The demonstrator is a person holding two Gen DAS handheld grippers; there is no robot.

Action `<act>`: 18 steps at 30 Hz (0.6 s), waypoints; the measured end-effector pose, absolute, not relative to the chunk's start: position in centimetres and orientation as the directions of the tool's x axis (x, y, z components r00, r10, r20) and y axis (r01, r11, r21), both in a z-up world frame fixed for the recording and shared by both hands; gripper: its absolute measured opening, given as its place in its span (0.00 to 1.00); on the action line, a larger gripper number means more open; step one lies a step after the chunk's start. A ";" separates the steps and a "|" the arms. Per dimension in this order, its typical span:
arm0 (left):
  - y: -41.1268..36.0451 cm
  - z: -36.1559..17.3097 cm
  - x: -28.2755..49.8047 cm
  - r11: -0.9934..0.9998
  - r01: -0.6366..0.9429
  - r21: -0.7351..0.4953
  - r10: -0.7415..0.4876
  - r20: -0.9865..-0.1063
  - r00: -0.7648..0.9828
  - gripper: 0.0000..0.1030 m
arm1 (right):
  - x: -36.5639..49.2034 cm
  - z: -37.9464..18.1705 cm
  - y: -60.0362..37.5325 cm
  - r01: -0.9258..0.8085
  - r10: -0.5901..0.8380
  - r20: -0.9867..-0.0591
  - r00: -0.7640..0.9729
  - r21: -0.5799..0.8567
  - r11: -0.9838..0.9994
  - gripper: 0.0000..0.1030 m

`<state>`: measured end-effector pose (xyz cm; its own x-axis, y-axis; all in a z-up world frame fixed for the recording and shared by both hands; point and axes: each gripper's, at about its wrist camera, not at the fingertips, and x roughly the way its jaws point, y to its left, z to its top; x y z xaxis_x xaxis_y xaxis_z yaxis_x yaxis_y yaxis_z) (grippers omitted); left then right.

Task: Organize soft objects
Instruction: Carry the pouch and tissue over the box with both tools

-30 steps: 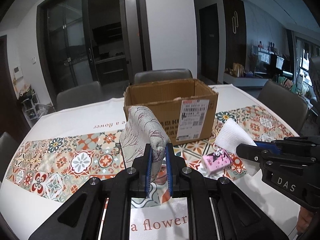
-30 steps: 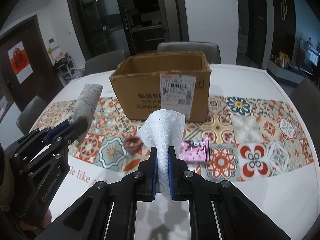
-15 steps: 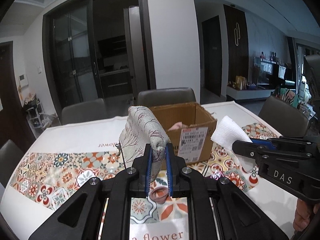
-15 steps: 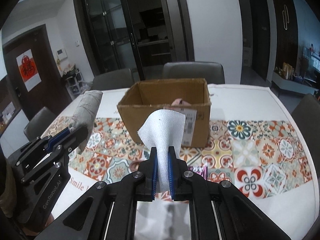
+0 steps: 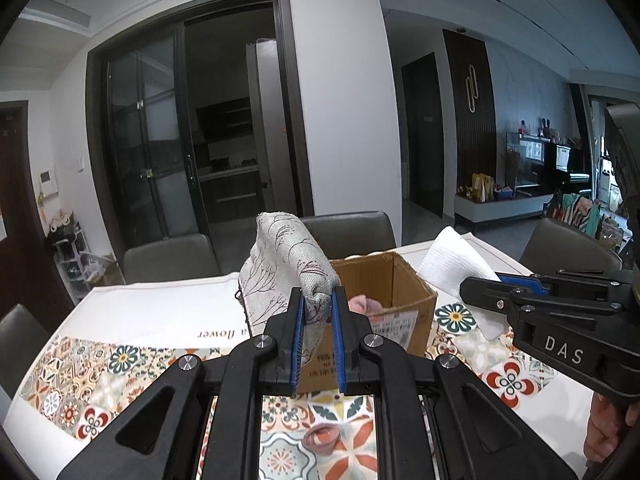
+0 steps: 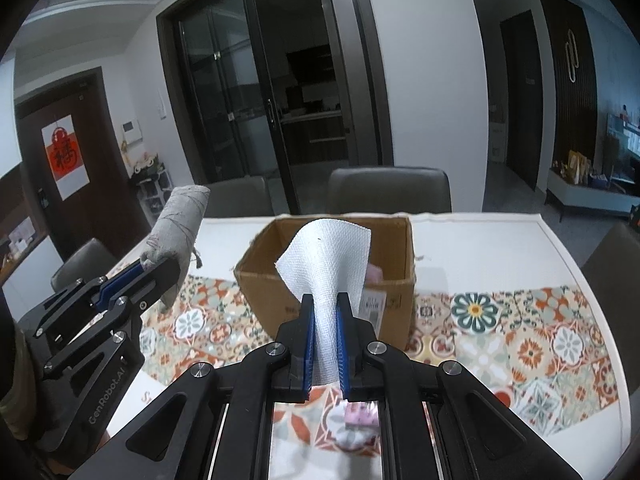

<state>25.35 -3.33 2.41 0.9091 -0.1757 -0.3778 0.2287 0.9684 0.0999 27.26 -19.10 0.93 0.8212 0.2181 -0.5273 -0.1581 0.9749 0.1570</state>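
Observation:
My left gripper (image 5: 317,300) is shut on a grey fabric pouch with a branch print (image 5: 280,264), held up in the air to the left of an open cardboard box (image 5: 404,280). My right gripper (image 6: 325,304) is shut on a white paper towel (image 6: 328,256), held in front of the same box (image 6: 396,304). Something pink (image 5: 360,304) lies inside the box. The left gripper with the pouch (image 6: 180,220) shows at the left of the right wrist view. The right gripper with the towel (image 5: 452,264) shows at the right of the left wrist view.
The box stands on a white table (image 6: 480,240) with a patterned tile runner (image 6: 520,332). A pink packet (image 6: 360,416) and a small brown ring-shaped thing (image 5: 320,436) lie on the runner below the grippers. Grey chairs (image 6: 388,188) stand around the table.
Both grippers have risen and come closer to the box with their loads. The box now sits lower in both views and its inside shows.

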 end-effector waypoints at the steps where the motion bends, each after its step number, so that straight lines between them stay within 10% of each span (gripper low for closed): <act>1: -3.3 2.5 25.6 0.968 0.230 0.102 -0.176 -0.375 0.910 0.14 | 27.4 1.1 -19.1 -0.159 0.218 -0.524 0.823 0.156 0.975 0.11; 18: -4.6 2.2 30.8 0.959 0.245 0.142 -0.183 -0.348 0.919 0.14 | 32.7 2.5 -19.3 -0.154 0.197 -0.481 0.854 0.128 0.980 0.11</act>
